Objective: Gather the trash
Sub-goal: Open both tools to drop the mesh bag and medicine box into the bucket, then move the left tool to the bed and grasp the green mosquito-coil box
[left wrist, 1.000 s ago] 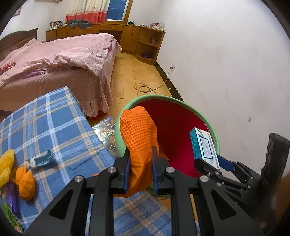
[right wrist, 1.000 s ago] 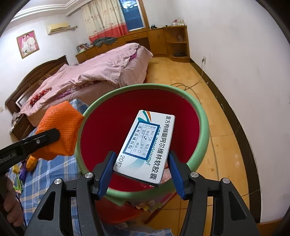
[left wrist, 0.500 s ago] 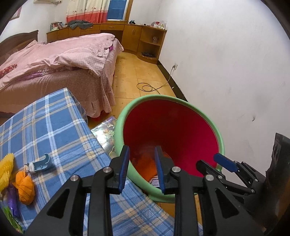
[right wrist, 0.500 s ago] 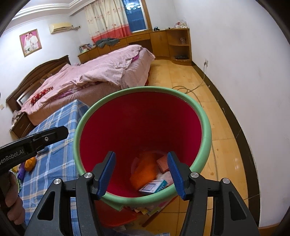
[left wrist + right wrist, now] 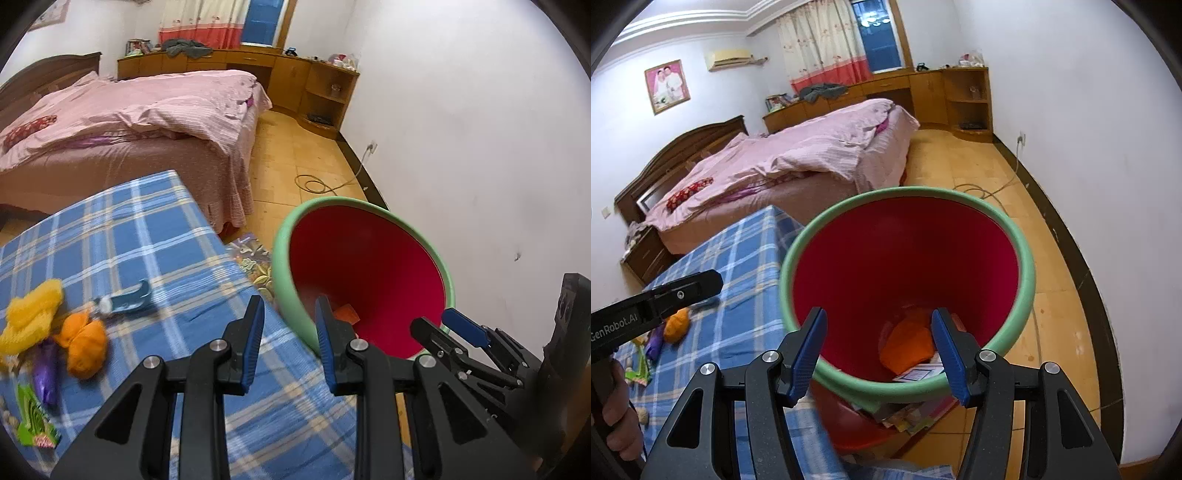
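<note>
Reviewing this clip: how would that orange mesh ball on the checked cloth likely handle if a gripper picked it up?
The orange mesh ball looks bunched and pinched at the middle, so it would probably squash between the pads rather than resist. It seems light for its bulk. Its lumpy shape, resting on the checked cloth, suggests it would hardly roll if nudged, though loose netting might snag on a finger.

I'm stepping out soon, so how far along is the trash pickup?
Done: an orange mesh rag and a small white box lie in the green-rimmed red bin. In hand: nothing. Left: yellow, orange, purple and green scraps on the blue plaid cloth.
</note>
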